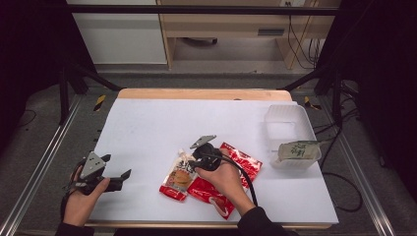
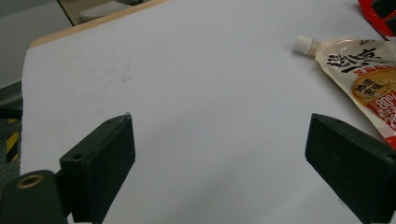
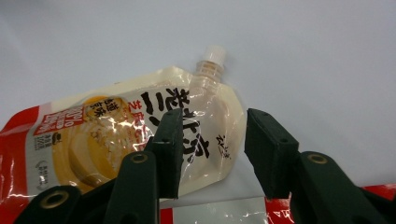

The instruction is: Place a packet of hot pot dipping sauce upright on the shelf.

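Right gripper (image 3: 212, 140): in the person's right hand (image 1: 226, 179), low over the middle of the table, pointing down at the upper end of the spouted pouch. Its jaws stand at a middling gap, part closed, astride the pouch's corner beside the spout. One jaw lies over the printed face; the other is past the pouch's edge. Whether either pad presses on the film is hard to tell from this angle; it looks like no grip yet.

Spouted pouch (image 3: 116, 144): flat on the white table (image 1: 147, 123), cream and orange with red at its lower end and dark lettering. The white screw cap (image 3: 215, 55) points away from the person. In the high view the pouch (image 1: 179, 177) lies just left of the right hand.

Red packet (image 1: 243, 162): flat on the table, just beside the pouch on its right and partly under the right hand and the gripper's cable.

Left gripper (image 2: 219, 154): held in the left hand (image 1: 81, 199) at the table's near left corner, well apart from the pouch. Jaws wide, nothing between them but bare table.

Clear tub (image 1: 290, 125): at the right side of the table, well apart from both grippers.

Green-printed packet (image 1: 297, 150): resting in the near end of the tub, tilted against its rim.

Table edge: a wooden strip (image 1: 204, 93) runs along the far side.
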The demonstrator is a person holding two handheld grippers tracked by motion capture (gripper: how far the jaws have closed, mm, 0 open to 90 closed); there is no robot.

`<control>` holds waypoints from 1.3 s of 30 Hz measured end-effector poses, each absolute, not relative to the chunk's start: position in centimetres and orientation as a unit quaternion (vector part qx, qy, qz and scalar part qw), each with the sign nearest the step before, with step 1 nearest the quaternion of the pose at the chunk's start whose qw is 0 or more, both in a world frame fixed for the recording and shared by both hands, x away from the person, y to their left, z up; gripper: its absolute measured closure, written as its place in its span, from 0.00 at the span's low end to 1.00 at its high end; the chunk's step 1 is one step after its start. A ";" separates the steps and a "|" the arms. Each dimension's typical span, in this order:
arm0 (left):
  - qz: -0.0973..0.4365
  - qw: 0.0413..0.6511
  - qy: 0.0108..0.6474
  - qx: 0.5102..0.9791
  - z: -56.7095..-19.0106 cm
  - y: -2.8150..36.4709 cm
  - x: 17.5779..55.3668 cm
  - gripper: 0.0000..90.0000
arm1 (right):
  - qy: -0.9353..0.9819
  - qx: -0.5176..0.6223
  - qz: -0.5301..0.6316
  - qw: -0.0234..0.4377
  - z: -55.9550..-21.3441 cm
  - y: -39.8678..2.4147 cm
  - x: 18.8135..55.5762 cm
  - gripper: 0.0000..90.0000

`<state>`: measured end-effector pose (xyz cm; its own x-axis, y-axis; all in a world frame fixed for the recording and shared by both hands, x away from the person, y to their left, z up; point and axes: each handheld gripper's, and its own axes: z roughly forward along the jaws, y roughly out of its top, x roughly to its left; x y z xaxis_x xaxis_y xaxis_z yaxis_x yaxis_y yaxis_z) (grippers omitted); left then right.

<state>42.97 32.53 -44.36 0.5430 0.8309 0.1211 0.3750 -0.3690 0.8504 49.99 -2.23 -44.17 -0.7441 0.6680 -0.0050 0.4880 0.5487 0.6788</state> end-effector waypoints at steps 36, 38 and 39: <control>0.272 0.404 0.379 0.787 -44.5 32.1 43.1 0.09 | 0.877 0.353 0.309 0.106 -46.7 -1.3 50.4 0.87; 0.272 0.403 0.377 0.788 -44.5 32.1 43.1 0.09 | 0.877 0.354 0.308 0.102 -46.7 -1.2 50.3 0.91; 0.272 0.403 0.378 0.788 -44.5 32.1 43.1 0.09 | 0.879 0.350 0.307 0.102 -46.7 -1.2 50.3 0.94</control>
